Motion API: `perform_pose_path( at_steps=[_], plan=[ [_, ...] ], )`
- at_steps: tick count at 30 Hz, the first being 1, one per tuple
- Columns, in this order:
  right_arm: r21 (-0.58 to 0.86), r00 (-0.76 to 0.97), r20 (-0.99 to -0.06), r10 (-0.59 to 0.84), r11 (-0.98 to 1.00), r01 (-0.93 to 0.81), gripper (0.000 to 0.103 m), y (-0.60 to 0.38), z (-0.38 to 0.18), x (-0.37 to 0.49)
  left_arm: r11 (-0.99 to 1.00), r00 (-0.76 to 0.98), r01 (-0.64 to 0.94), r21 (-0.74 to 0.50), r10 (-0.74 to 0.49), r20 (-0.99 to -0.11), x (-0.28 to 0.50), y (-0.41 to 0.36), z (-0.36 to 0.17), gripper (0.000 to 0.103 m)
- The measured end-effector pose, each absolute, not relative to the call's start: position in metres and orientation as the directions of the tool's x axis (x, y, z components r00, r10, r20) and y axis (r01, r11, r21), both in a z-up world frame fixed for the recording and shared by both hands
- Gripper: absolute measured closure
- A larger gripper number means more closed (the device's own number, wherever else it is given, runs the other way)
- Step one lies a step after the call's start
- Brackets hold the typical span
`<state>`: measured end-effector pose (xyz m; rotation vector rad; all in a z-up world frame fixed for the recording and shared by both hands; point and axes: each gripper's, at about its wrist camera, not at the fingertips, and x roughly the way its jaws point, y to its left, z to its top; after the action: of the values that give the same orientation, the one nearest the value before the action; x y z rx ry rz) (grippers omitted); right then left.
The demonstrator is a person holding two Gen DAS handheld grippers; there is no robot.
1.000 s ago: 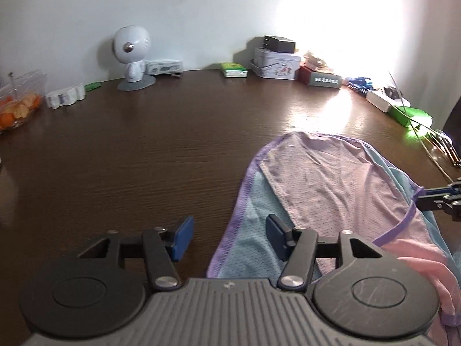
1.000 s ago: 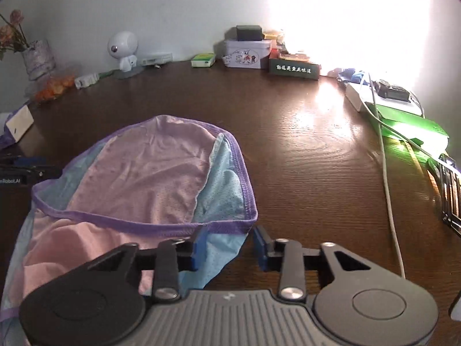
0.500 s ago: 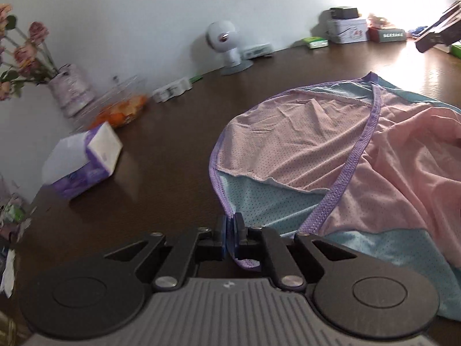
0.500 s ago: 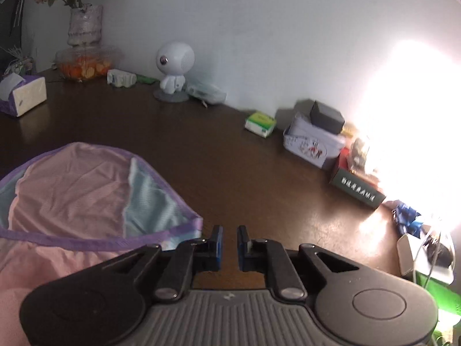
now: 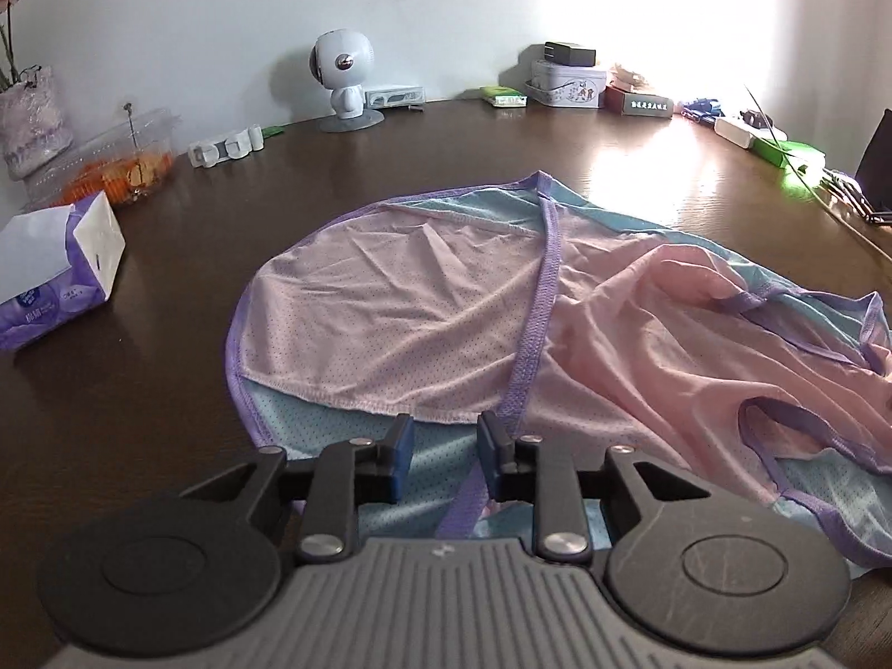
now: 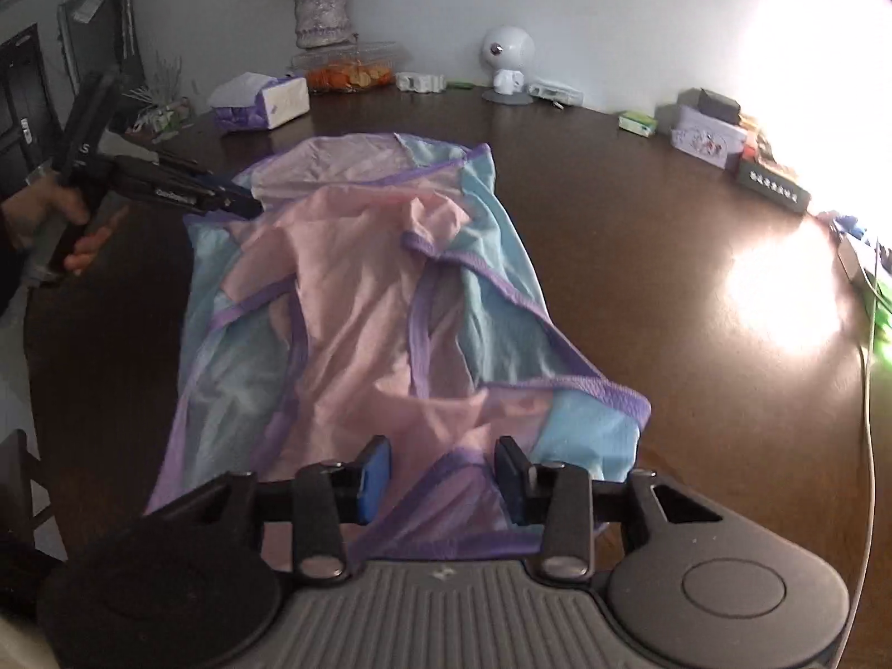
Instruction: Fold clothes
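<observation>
A pink and light-blue mesh garment with purple trim (image 5: pixel 446 323) lies spread on the dark wooden table (image 5: pixel 167 390), and it also shows lengthwise in the right wrist view (image 6: pixel 357 312). My left gripper (image 5: pixel 443 449) is open and empty, its fingers over the garment's near blue edge. My right gripper (image 6: pixel 440 471) is open and empty over the garment's near purple-trimmed end. The left gripper also shows in the right wrist view (image 6: pixel 245 206), held in a hand at the garment's far left corner.
A tissue pack (image 5: pixel 56 267) lies at the left. A white robot figure (image 5: pixel 341 78), tins (image 5: pixel 568 83), a box of oranges (image 5: pixel 122 167) and a vase (image 6: pixel 323 14) line the back wall. Cables and a green item (image 5: pixel 791 153) lie at the right edge.
The left gripper was shut on the garment's purple edge half a second ago and has opened and let go. The right gripper has opened wider and swung to the garment's other end.
</observation>
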<state>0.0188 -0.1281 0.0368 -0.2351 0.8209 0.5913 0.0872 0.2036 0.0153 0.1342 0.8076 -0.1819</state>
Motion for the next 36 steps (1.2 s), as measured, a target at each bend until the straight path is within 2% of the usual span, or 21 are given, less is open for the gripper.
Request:
perform_pose_path(
  at_steps=[4,6,9,11,13,15,19,25,31,33,35,36],
  plan=[
    [-0.02,0.575,-0.734,0.36,0.836,-0.548,0.069,-0.147,0.034,0.026,0.983,0.674,0.182,0.017,-0.112,-0.73,0.076,0.216,0.015,0.079],
    [-0.075,0.615,-0.736,0.281,0.87,-0.487,0.069,-0.158,0.036,0.039,0.981,0.665,0.192,0.013,-0.12,-0.737,0.07,0.22,0.015,0.079],
    [-0.172,0.688,-0.708,0.161,0.906,-0.388,0.078,-0.167,0.052,0.042,0.976,0.647,0.216,-0.03,-0.166,-0.744,0.055,0.223,0.018,0.079],
    [-0.083,0.684,-0.662,0.307,0.877,-0.473,0.078,-0.169,0.072,0.02,0.968,0.649,0.249,-0.032,-0.192,-0.737,0.047,0.22,0.021,0.076],
    [0.009,0.61,-0.65,0.453,0.807,-0.59,0.076,-0.158,0.078,-0.006,0.958,0.648,0.285,-0.017,-0.206,-0.733,0.044,0.217,0.022,0.06],
    [0.036,0.55,-0.664,0.506,0.757,-0.652,0.077,-0.139,0.068,-0.028,0.948,0.647,0.32,-0.002,-0.22,-0.73,0.042,0.213,0.022,0.06],
    [-0.007,0.544,-0.713,0.442,0.771,-0.636,0.078,-0.116,0.04,-0.046,0.938,0.623,0.345,-0.011,-0.238,-0.745,0.046,0.215,0.017,0.067],
    [0.015,0.558,-0.733,0.389,0.83,-0.558,0.077,-0.153,0.035,-0.053,0.951,0.635,0.308,-0.032,-0.231,-0.737,0.015,0.208,0.016,0.068],
    [-0.036,0.564,-0.787,0.251,0.893,-0.448,0.076,-0.206,0.045,-0.047,0.913,0.52,0.397,-0.098,-0.312,-0.795,-0.047,0.161,0.029,0.068],
    [-0.085,0.592,-0.775,0.219,0.893,-0.442,0.075,-0.212,0.055,-0.051,0.91,0.537,0.407,-0.076,-0.306,-0.786,-0.061,0.155,0.038,0.067],
    [-0.039,0.613,-0.736,0.286,0.887,-0.46,0.073,-0.207,0.069,-0.045,0.911,0.572,0.403,-0.09,-0.328,-0.752,-0.06,0.16,0.051,0.064],
    [-0.013,0.622,-0.714,0.322,0.882,-0.471,0.067,-0.205,0.076,-0.042,0.911,0.589,0.398,-0.105,-0.341,-0.732,-0.057,0.163,0.057,0.06]
  ],
)
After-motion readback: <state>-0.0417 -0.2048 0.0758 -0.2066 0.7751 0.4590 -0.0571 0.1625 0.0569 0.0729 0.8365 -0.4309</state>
